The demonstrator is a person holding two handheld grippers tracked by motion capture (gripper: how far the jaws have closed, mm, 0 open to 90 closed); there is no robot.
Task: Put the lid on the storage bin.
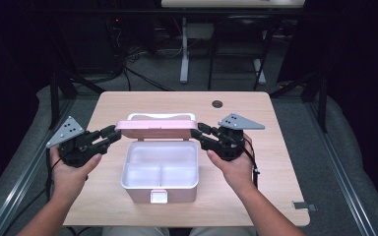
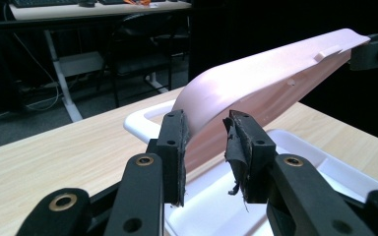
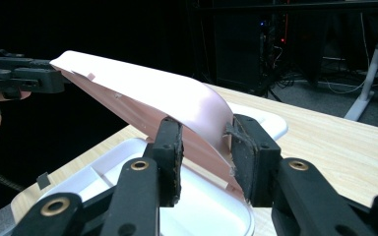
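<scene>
Between the two claws, a pink lid hangs in mid-air above its open white-lined lunch box, one end caught by each tool. The left gripper clasps the lid's near end at the edge, its black pads pressing on the curved pink plastic in the left gripper view; the right gripper pinches the opposite end, the lid wedged between its pads in the right gripper view. Just below and toward the person from both claws, the lunch box rests on the pale wooden table, its divided inside bare and its pink latch facing the person's edge. Behind each claw a hand grips the tool body, topped by a grey three-cornered plate. Beyond the claws, a small dark round grommet sits near the table's far edge. A metal clip lies at the near corner, well outside the right claw.
</scene>
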